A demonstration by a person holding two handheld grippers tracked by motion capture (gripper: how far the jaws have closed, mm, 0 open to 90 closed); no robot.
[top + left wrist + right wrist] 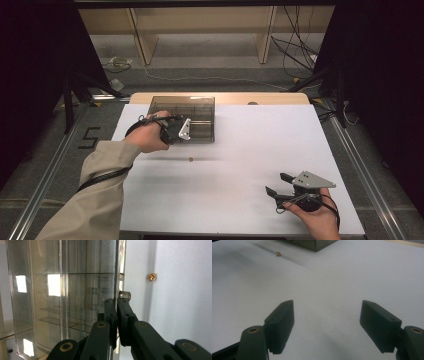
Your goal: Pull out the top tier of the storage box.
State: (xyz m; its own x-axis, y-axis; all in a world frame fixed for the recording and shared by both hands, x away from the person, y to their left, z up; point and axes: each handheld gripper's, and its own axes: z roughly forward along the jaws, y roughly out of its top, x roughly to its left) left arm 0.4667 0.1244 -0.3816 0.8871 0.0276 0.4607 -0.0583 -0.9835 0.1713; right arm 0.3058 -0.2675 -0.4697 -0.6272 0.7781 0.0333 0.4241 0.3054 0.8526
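The left gripper (pixel 115 305) has its jaws pressed together on the front wall of the clear compartment box (pixel 62 297), right by the box's small round knob (pixel 124 295). The box sits at the far left of the white table (pixel 250 150). A small gold bead (pixel 190 160) lies on the table just in front of the box. Well away from the box, at the near right, the right gripper (pixel 327 322) hovers with jaws wide apart and nothing between them.
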